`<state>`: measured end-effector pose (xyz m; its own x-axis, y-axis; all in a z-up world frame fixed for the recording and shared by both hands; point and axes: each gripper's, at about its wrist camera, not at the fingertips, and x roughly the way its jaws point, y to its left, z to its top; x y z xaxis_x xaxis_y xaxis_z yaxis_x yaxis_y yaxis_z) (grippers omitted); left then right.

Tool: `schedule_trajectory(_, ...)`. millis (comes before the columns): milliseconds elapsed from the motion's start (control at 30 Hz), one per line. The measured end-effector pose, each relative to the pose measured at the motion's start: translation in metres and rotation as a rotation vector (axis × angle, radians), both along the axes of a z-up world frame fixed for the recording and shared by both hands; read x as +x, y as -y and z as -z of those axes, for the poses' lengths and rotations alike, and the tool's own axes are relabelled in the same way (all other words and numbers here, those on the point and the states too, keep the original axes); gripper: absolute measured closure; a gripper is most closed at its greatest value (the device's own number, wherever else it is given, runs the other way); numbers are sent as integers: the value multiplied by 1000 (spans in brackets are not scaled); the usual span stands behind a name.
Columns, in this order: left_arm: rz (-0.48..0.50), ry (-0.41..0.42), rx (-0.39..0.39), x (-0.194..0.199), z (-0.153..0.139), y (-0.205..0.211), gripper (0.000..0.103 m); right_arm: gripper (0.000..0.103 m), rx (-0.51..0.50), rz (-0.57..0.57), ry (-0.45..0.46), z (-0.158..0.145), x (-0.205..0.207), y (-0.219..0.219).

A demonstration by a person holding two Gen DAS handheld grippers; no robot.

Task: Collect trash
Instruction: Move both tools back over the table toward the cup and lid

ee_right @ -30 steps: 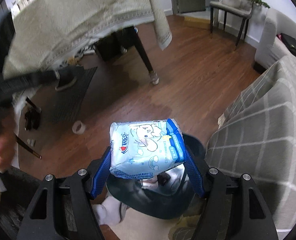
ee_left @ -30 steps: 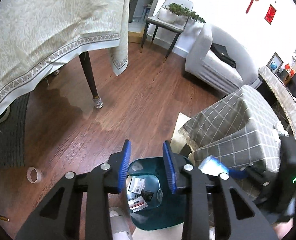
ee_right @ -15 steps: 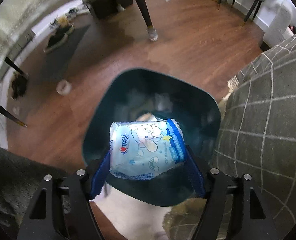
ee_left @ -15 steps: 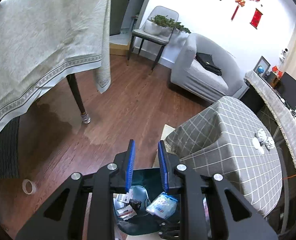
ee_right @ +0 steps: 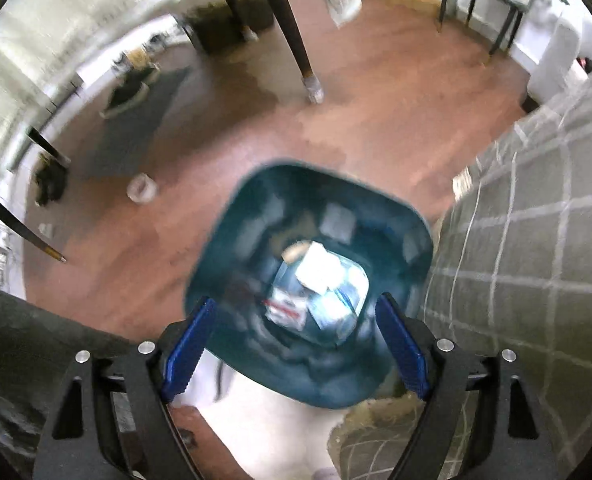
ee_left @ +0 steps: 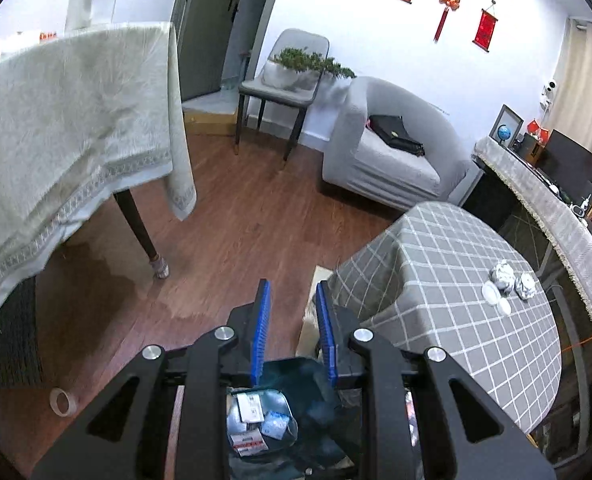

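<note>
Right wrist view looks almost straight down into the teal bin (ee_right: 307,300): the right gripper (ee_right: 296,344) hangs over its mouth, jaws spread wide and empty, one pad over each side of the rim. The blue-and-white packet (ee_right: 331,304) lies at the bin's bottom among other wrappers, directly below the pads; blur hides its long axis.

Remaining trash, judged from the left wrist view, is two foil balls (ee_left: 511,276) and small white lids (ee_left: 495,296) on the checked table (ee_left: 435,280) just beside the bin, on its right. They lie up and to the right of the left gripper (ee_left: 294,334), whose narrow gap holds nothing. A tape ring (ee_left: 62,401) sits on the floor, left of the bin. Which hand is nearer the foil I cannot tell; the right wrist view shows only the cloth's edge.

Half a second ago the packet was clamped between the right pads above the bin; those jaws have just been opening and it has dropped in. The left jaws have narrowed, and more of the table now shows in their view.
</note>
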<state>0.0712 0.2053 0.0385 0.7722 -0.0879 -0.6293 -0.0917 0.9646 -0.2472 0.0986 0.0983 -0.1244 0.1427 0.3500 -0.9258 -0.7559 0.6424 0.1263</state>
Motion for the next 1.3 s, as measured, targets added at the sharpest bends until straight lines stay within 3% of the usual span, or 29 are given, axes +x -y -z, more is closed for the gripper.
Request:
schedule_trajectory(267,-34,75,8,5,-27,2,76,36,213,39,200,-98,12,25)
schedule_trajectory(467,-27,90,-3,17,-33,17,73,40,252,113,288,-133,30,66)
schedule_trajectory(633,3,83,7,30,-30,39,69,43,252,197,327,-142,48,105)
schedule_trajectory(900,75,71,7,54,-25,78,53,43,252,305,353,-143,71,161)
schedule_trajectory(1300,190,15,38,86,-1,144,47,43,205,385,378,-140,84,223)
